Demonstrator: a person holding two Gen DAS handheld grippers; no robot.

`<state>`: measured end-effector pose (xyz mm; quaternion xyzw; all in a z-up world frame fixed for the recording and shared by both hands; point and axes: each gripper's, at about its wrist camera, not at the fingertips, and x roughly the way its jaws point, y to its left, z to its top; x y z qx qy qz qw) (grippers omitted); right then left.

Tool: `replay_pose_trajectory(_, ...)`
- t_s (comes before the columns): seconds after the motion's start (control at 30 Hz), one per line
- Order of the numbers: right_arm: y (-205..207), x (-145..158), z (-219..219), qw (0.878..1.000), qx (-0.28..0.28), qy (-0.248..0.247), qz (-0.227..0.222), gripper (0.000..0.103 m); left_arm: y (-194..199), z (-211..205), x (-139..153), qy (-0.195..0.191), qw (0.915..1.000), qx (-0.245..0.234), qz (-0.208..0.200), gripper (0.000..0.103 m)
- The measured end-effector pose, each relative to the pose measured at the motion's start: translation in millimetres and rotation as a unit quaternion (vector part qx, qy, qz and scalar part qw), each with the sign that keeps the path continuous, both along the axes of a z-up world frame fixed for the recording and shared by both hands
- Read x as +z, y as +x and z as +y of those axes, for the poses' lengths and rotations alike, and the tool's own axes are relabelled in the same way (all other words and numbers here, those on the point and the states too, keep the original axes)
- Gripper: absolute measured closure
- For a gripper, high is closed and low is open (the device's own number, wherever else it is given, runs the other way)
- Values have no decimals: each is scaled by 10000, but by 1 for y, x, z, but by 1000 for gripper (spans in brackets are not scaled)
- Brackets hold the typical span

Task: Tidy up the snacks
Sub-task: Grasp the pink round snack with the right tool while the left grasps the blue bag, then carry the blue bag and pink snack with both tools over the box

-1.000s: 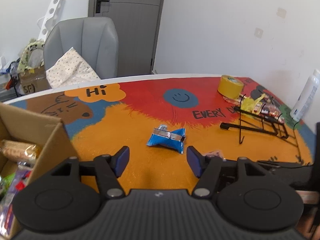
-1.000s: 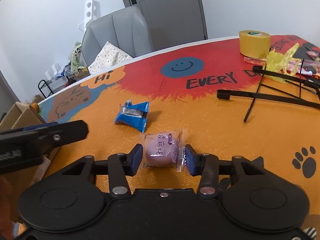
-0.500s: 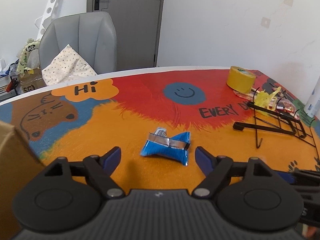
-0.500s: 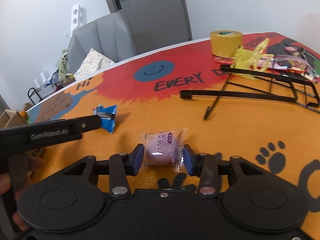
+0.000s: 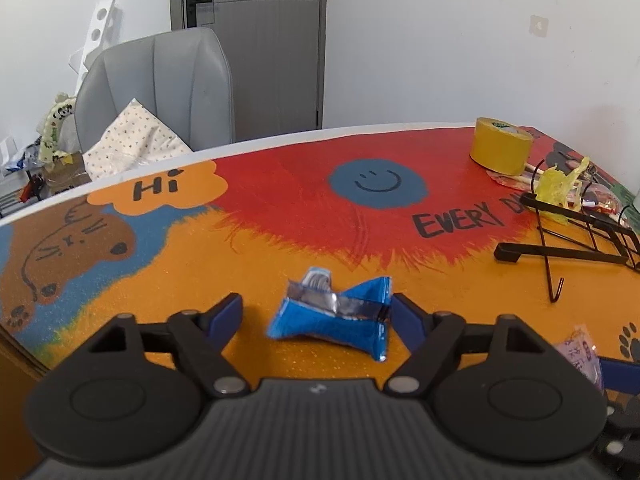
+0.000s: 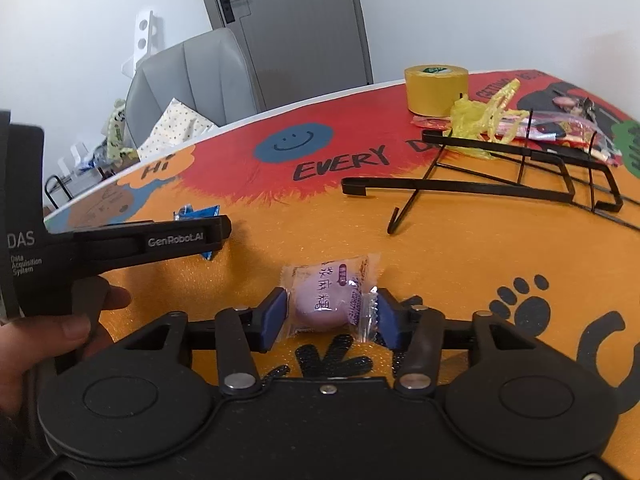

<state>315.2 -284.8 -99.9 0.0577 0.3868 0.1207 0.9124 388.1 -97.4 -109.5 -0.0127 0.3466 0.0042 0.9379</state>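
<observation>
The colourful cartoon-printed counter [image 5: 280, 248] fills more of the left view than a second ago, and the cardboard box is nearly out of it: the left tongs [image 5: 316, 316] now flank the crumpled blue foil snack packet [image 5: 332, 316]. They stand spread and are closing, their right pad at the packet's edge but not yet pinching. The right tongs [image 6: 332, 316] are opening, so the clear-wrapped purple sweet [image 6: 328, 296] between them lies freed on the counter. Judging by this, one pick-up begins as another grip is let go.
</observation>
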Motion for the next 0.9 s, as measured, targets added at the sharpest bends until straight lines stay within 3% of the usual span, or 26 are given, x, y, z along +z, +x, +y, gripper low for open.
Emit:
replay_pose_trajectory(0.13, 0, 1, 4, 9998, -35, -187, -7, 54, -5, 1, -1, 87, 9999, 17, -127, 45)
replay_pose_trajectory(0.27, -2, 2, 3, 9998, -87, -185, 31, 65, -11, 6, 3, -31, 9999, -20, -114, 53)
replay_pose_trajectory(0.47, -14, 4, 1, 9999, -123, 7, 12, 66, -35, 9, 11, -154, 9998, -28, -89, 54)
replay_pose_trajectory(0.9, -41, 32, 8, 9991, -25, 328, -279, 66, -100, 21, 56, -233, 9988, -15, -423, 54)
